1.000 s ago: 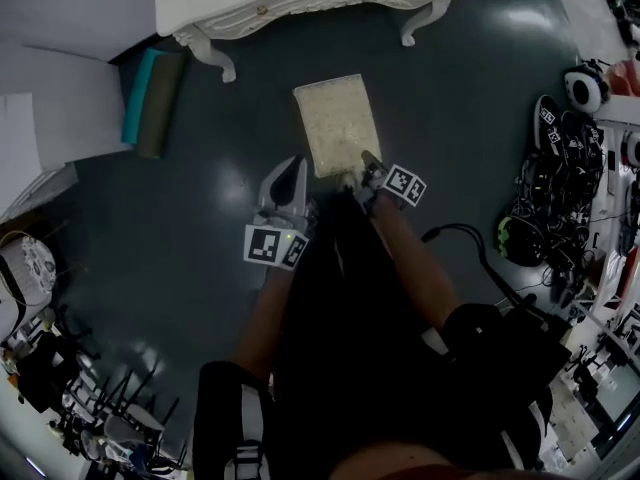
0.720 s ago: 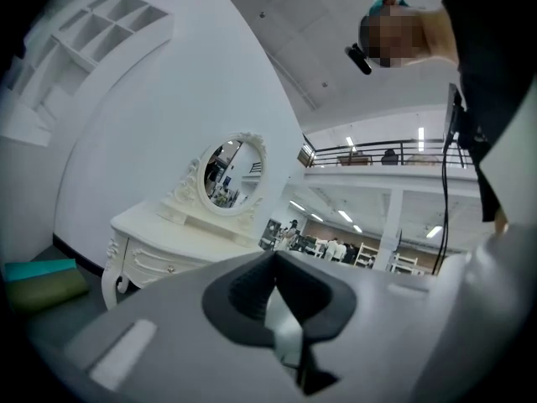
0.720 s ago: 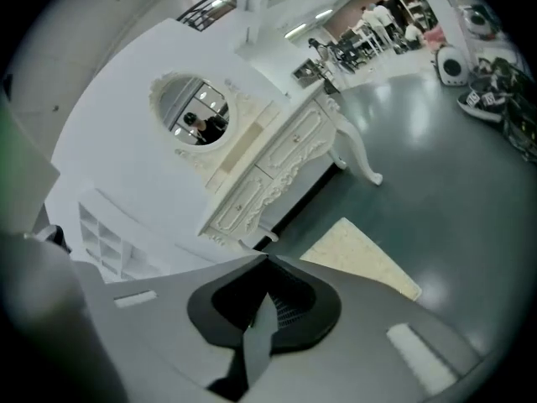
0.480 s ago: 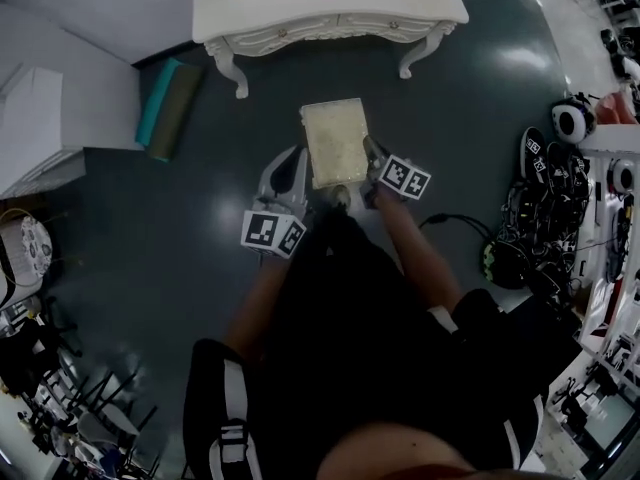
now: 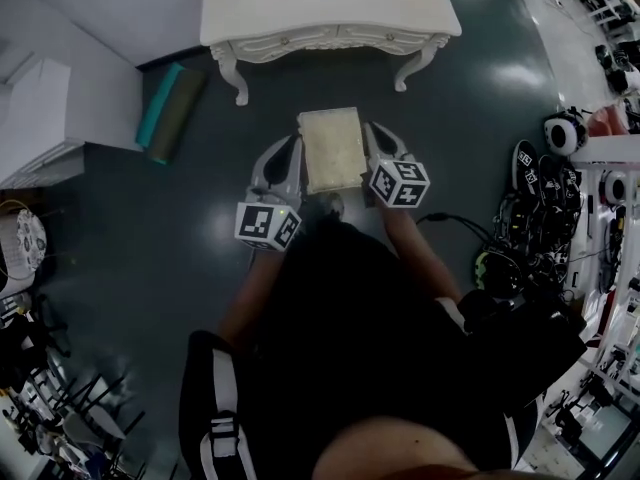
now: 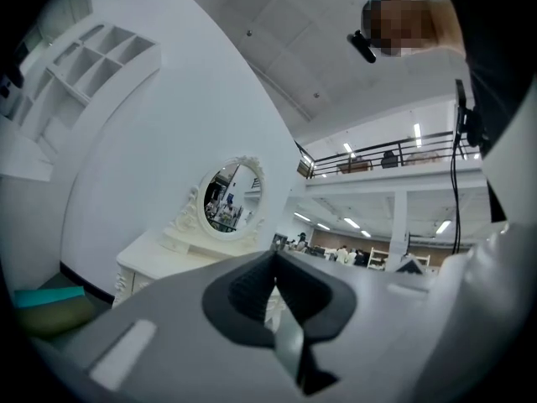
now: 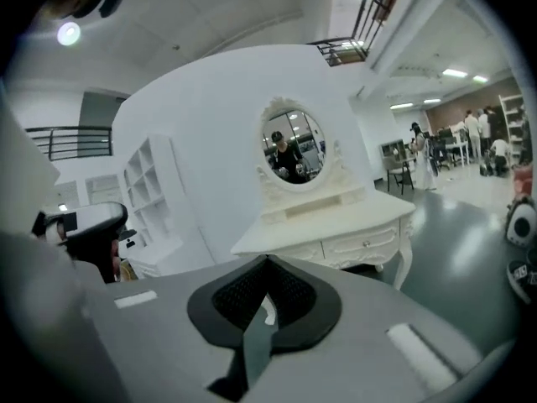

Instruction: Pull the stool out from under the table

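Stool (image 5: 332, 148), with a cream cushioned rectangular top, seen from above in the head view. It stands on the dark floor (image 5: 150, 228) in the open, and a band of bare floor separates its far edge from the front of the white dressing table (image 5: 330, 3). No part of the stool lies beneath the tabletop or between the table's curved legs, so it already lies as the task sentence asks. The seat's longer sides run from the person toward the table, and the pulling line away from the table follows this axis. The left gripper (image 5: 288, 153) lies just beside the left long side and the right gripper (image 5: 380, 140) just beside the right long side. The stool thus sits between the two, inward of each and a little ahead, and neither is clearly nearer. Whether either gripper touches the seat edge cannot be told from above. In its own view, each gripper's jaws are drawn together to a narrow seam with nothing between them. Both gripper views look over the stool to the dressing table and its oval mirror (image 7: 294, 154), and the seat appears in neither. Judged from this layout, no further travel away from the table seems required, since the stool is already out from under it.
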Motion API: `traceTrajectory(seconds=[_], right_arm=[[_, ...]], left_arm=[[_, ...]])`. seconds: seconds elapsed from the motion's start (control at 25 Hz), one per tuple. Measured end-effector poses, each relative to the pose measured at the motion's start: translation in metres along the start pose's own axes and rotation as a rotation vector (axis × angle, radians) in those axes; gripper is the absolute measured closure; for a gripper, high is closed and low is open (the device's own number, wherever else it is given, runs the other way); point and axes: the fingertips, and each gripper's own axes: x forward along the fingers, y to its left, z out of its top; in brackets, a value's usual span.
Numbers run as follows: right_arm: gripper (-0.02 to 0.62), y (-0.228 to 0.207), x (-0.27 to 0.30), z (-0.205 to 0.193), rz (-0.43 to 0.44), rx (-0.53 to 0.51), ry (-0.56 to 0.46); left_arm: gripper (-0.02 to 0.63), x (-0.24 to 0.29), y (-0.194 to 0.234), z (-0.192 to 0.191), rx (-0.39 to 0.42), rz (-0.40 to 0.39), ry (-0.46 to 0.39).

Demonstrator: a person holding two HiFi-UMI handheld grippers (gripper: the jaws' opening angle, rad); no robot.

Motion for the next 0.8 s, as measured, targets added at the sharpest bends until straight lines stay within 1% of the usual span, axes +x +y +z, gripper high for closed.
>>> traceTrajectory(seconds=[0.08, 0.16, 0.36, 0.6, 0.8], right_arm=[[0.597, 0.013, -0.014, 0.018, 0.005, -0.063, -0.041], [0.597, 0.023, -0.028, 0.028, 0.016, -0.098, -0.077], [0.598, 0.025, -0.041, 0.034, 0.028, -0.088, -0.101], [0.598, 0.030, -0.053, 0.045, 0.040, -0.106, -0.125], [0.598, 0.034, -0.050, 0.049, 0.052, -0.122, -0.133]], left_arm=[[0.600, -0.003, -0.003, -0.001, 0.017, -0.011, 0.004], [0.600, -0.007, -0.007, -0.002, 0.035, -0.017, 0.007], [0.598, -0.012, -0.010, -0.012, 0.016, -0.009, 0.019], [0.600, -0.009, -0.015, -0.011, 0.032, -0.028, 0.027], [0.600, -0.006, -0.013, -0.017, 0.030, -0.034, 0.039]])
